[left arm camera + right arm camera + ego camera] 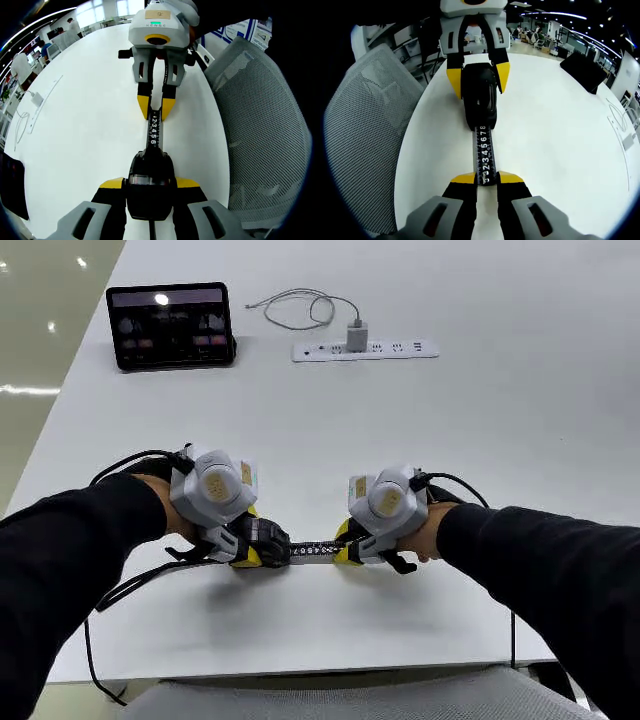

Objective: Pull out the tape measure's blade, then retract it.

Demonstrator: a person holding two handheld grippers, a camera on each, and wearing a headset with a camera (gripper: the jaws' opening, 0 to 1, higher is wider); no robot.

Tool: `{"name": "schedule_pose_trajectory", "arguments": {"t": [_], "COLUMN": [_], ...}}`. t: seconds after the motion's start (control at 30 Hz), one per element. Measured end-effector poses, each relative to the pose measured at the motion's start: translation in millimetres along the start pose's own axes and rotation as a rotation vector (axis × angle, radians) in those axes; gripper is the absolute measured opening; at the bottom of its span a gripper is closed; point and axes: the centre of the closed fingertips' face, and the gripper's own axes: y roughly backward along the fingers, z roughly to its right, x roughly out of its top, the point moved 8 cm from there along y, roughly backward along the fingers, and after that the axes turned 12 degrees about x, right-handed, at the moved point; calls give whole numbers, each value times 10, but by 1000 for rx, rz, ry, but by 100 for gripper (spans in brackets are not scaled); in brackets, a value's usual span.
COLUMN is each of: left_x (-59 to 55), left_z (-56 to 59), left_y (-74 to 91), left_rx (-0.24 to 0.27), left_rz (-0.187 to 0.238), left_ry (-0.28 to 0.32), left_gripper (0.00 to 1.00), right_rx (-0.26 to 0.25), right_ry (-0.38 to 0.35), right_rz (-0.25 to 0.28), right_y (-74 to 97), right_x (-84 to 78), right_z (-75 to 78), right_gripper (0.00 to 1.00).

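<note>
- Head view: the left claw point(243, 556) clamps the tape measure point(262, 540). The right claw point(347, 552) pinches the blade point(316, 551), a short stretch of which is bared between them.
- Left gripper view: the case point(150, 186) sits between the jaws; it looks hard and chunky, so gripping it across the sides should hold.
- Right gripper view: the blade point(482, 150) runs ahead; it is probably thin, springy and slippery, so it is best held at the tip.

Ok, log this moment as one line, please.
left gripper: shut on tape measure case | right gripper: shut on blade | blade: partly out
</note>
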Motion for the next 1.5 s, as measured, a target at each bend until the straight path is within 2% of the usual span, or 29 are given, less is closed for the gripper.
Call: {"name": "schedule_pose_trajectory", "arguments": {"t": [1.5], "left_x": [-12], "left_z": [7], "left_y": [-13], "left_rx": [21], "left_rz": [9], "left_ry": [8], "left_gripper": [31], "right_rx": [-14], "right_ry": [-6], "right_rz": [-19], "right_y": [113], "right_x": [-158], "right_z": [-21], "right_gripper": [10]}}
